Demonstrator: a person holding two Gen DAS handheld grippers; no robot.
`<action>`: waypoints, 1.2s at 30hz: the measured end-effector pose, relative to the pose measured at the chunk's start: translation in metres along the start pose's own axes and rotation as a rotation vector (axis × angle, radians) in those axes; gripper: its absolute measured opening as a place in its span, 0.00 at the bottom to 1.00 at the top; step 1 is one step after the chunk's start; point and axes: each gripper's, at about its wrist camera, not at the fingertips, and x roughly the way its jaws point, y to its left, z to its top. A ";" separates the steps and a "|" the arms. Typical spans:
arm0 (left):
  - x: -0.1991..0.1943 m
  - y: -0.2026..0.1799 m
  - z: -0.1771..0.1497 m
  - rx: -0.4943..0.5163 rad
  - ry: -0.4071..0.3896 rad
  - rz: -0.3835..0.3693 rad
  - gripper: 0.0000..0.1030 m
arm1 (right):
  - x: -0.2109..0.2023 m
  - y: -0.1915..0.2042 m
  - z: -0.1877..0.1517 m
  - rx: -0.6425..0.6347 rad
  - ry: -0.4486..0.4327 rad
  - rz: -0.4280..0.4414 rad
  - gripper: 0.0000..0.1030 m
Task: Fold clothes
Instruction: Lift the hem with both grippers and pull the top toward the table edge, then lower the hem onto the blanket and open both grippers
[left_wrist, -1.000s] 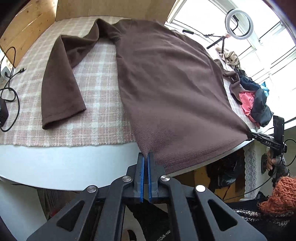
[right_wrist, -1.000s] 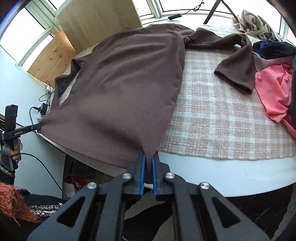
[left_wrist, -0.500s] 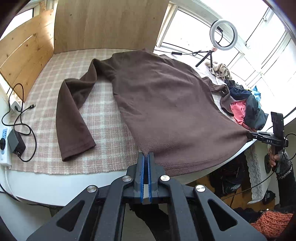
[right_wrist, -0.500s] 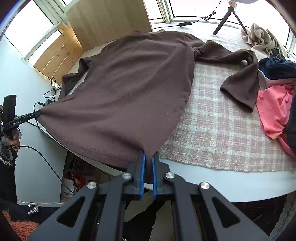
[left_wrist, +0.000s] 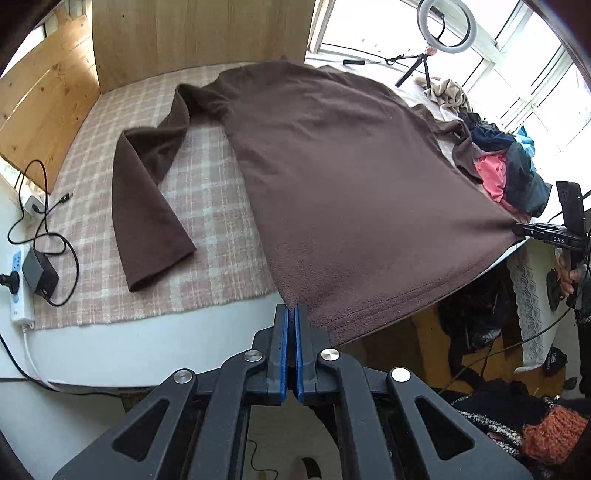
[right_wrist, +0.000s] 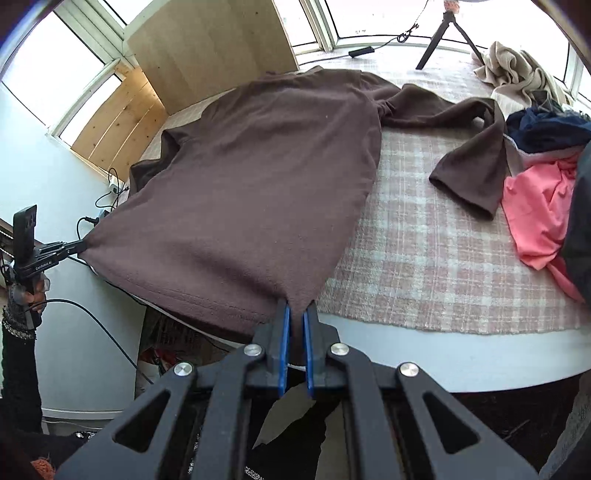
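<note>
A brown long-sleeved fleece top (left_wrist: 340, 177) (right_wrist: 258, 177) lies spread over a pink plaid cloth (left_wrist: 207, 221) (right_wrist: 424, 258) on a white table. My left gripper (left_wrist: 290, 308) is shut on one bottom hem corner. My right gripper (right_wrist: 295, 304) is shut on the other hem corner. The hem is pulled taut between them and lifted off the table's near edge. Each gripper shows in the other's view at the stretched corner: the right one (left_wrist: 517, 229), the left one (right_wrist: 82, 246). One sleeve (left_wrist: 147, 206) lies bent on the left, the other (right_wrist: 469, 162) bent on the right.
A heap of clothes, pink (right_wrist: 535, 214), dark blue (right_wrist: 546, 129) and beige (right_wrist: 517, 70), lies at the table's right end. A power strip with charger and cables (left_wrist: 29, 266) sits at the left edge. A ring light on a tripod (left_wrist: 439, 22) and wooden panels (left_wrist: 184, 33) stand behind.
Both grippers have risen and drawn back from the table, still clamped on the hem corners. The hem has lifted, and more of the top and table now shows.
</note>
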 end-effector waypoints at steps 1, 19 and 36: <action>0.026 0.005 -0.013 -0.016 0.064 0.007 0.04 | 0.020 -0.003 -0.012 0.001 0.058 -0.030 0.14; 0.082 0.052 0.187 -0.102 -0.061 0.074 0.27 | 0.055 -0.066 0.155 0.089 -0.195 -0.031 0.38; 0.117 0.080 0.241 -0.020 -0.102 0.085 0.03 | 0.092 -0.075 0.212 -0.007 -0.141 -0.198 0.02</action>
